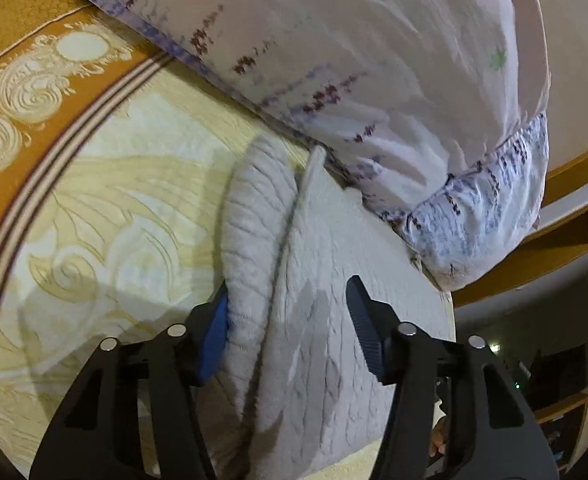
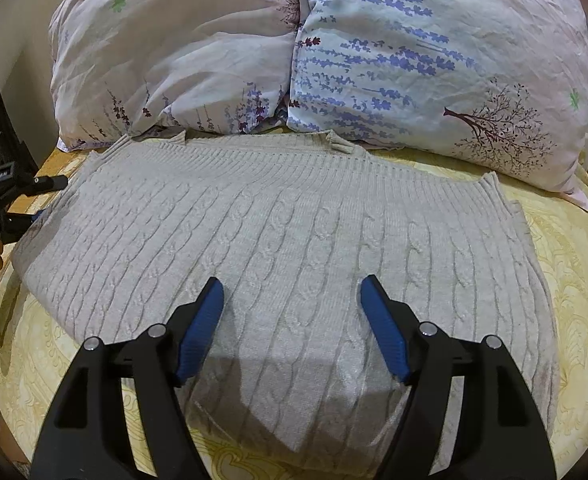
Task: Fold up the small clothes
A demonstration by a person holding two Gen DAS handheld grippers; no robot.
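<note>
Sweater (image 2: pixel 278 240) flat on bedspread (image 2: pixel 566 280), far hem touching pillows (image 2: pixel 414 60)

One garment: a light grey cable-knit sweater (image 2: pixel 286 240), lying flat on a yellow patterned bedspread (image 2: pixel 574 272). Vertical cable ribs run across its face. Its ribbed hem band lies along the far edge, touching the foot of the floral pillows (image 2: pixel 414 60). In the left wrist view, one ribbed edge of the sweater (image 1: pixel 254 220) is raised and rolled over onto the body, forming a thick fold.
</note>
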